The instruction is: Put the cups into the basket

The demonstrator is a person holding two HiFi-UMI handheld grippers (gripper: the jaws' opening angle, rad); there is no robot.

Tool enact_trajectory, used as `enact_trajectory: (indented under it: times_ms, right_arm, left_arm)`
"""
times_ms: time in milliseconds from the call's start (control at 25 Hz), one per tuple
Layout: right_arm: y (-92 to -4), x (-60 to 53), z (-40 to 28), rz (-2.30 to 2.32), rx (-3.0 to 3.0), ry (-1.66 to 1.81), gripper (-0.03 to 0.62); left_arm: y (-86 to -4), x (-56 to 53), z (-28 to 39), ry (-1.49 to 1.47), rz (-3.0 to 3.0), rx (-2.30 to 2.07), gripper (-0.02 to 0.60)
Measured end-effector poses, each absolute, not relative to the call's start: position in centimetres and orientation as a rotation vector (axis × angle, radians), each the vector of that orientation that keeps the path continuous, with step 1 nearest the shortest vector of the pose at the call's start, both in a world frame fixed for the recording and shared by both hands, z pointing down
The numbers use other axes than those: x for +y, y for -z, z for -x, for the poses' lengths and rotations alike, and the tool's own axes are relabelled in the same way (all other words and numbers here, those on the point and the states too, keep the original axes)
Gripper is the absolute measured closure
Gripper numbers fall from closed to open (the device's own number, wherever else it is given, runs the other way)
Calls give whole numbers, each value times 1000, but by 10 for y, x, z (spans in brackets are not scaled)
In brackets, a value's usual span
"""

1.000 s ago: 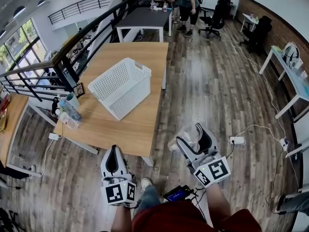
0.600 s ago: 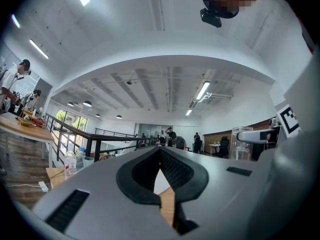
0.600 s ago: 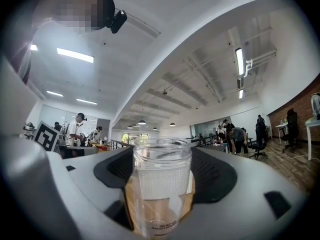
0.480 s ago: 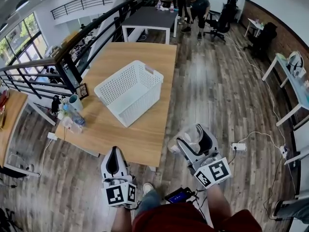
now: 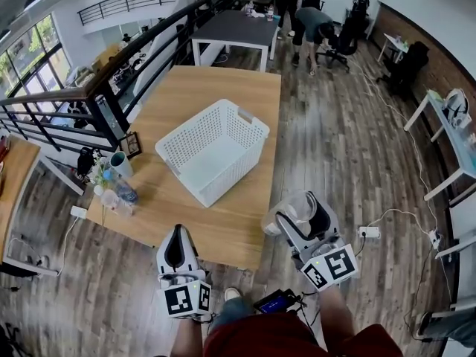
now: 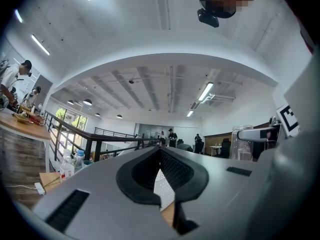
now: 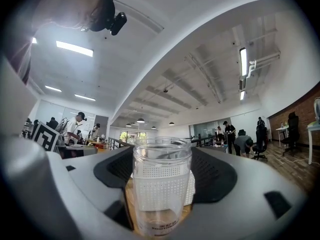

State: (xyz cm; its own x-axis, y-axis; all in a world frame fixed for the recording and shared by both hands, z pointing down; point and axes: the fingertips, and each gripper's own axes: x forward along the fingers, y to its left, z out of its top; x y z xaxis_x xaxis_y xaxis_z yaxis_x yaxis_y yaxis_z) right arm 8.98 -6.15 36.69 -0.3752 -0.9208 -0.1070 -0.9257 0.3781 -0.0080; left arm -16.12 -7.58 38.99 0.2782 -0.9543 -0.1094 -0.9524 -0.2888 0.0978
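Right gripper view showed right gripper (image 5: 306, 218) clamped on a clear cup (image 7: 161, 194), well short of the basket (image 5: 230, 175). Left gripper (image 5: 175, 248) was nearly closed and empty. Likely carrying step; next move needed cup over basket rim, then release.

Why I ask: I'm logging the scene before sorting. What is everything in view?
wooden table: 1, light brown, ahead of the person
basket: 1, white, middle of the wooden table
clear cup: 1, transparent, off the table, held near its front edge
teal cup: 1, white with teal inside, table's left corner
bottles: about 2, clear, beside the teal cup
dark table: 1, grey, far end
left gripper: 1, grey, fingers together, empty
right gripper: 1, grey, fingers closed on the clear cup
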Motion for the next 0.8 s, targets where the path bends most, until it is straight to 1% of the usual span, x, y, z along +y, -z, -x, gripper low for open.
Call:
enact_trajectory:
  times_ms: [400,800]
  right_arm:
    - [-357,-90,-70,1751,2505,-110,241]
    - [-356,-112,-84,1770,2460,-108,241]
  left_arm:
    - [-388,-114,187,256,-2506,-1836,581]
    - [-384,-138,181,257,-2519,-1830,581]
